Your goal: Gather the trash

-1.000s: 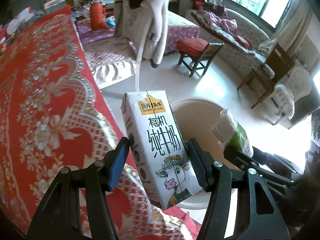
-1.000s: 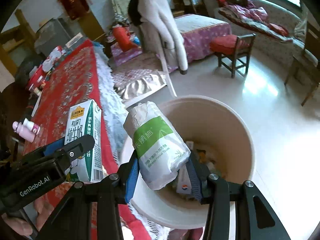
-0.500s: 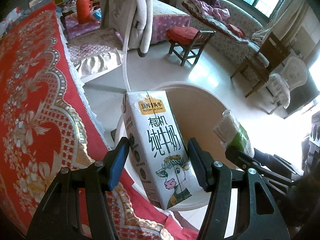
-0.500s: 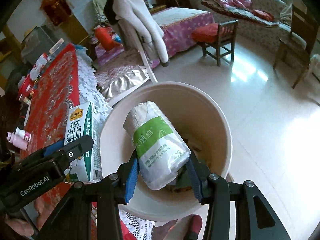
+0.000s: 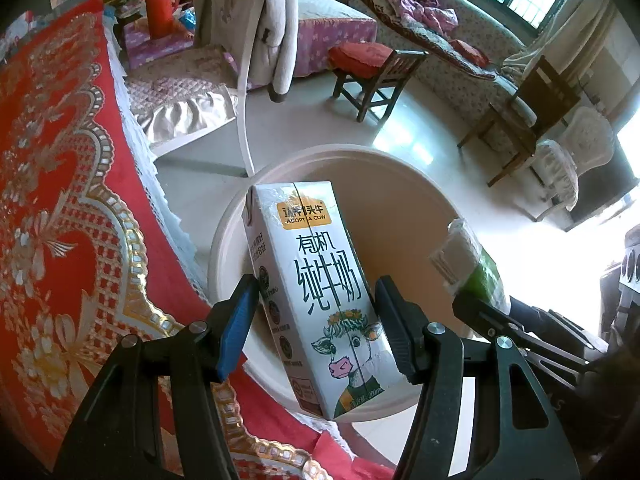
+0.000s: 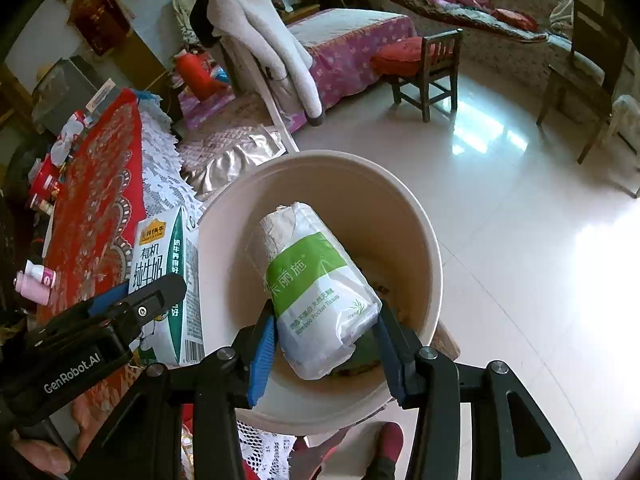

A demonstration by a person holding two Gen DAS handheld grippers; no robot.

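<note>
Shiny floor holds the round bin (image 6: 424, 248); your left gripper (image 5: 316, 320) is clamped on the stiff milk carton (image 5: 320, 288) at its rim; your right gripper (image 6: 326, 340) squeezes the soft tissue pack (image 6: 320, 292) over the bin; both are probably light, so hold their middles.

One milk carton (image 5: 320, 292), one tissue pack (image 6: 320, 292), one bin (image 6: 420, 248), two grippers, one red thermos (image 5: 159, 10).

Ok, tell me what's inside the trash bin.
Some dark scraps lie at the bottom of the bin; the tissue pack held in the right gripper covers most of them.
</note>
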